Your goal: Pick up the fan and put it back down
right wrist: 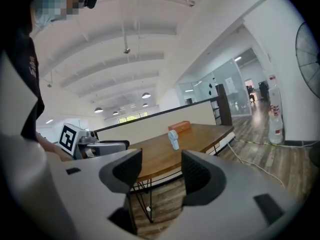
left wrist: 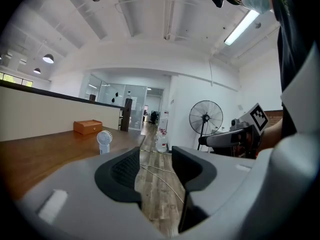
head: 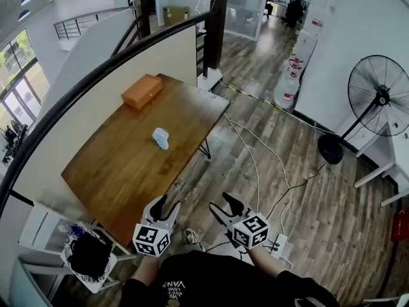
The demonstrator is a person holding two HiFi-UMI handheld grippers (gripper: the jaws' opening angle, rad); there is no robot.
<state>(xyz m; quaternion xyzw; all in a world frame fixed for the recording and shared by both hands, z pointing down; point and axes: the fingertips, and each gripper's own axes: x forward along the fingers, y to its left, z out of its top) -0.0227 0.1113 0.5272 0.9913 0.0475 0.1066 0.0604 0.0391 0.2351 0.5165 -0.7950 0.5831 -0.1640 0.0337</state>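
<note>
**Task status.** Nothing of the task is done yet. The small white desk fan [head: 160, 138] stands upright on the wooden surface [head: 121, 171]. It is on my side of the orange box [head: 142, 91], well apart from it, and untouched. I judge that the whole sequence is still to do: approach, grasp, lift and set-down. A black pedestal fan [head: 378, 98] stands on the floor far to the right of the orange box. I take the desk fan to be the task's fan, since it is the one a gripper can lift.

**Left gripper** [head: 166, 203]. The jaws are released and spread wide. Its own view shows only floorboards and a cable between them. It is held much further from the orange box than the desk fan is, off the near edge of the surface. It points forward, tipped slightly below level.

**Right gripper** [head: 222, 201]. The jaws are likewise released, with nothing between them but floor and the legs of the surface. It is held just to the right of the left gripper, equally far from the orange box, and in much the same near-level attitude.

**Hands.** Both are held low, close in front of my body, with the marker cubes on the body side.
</note>
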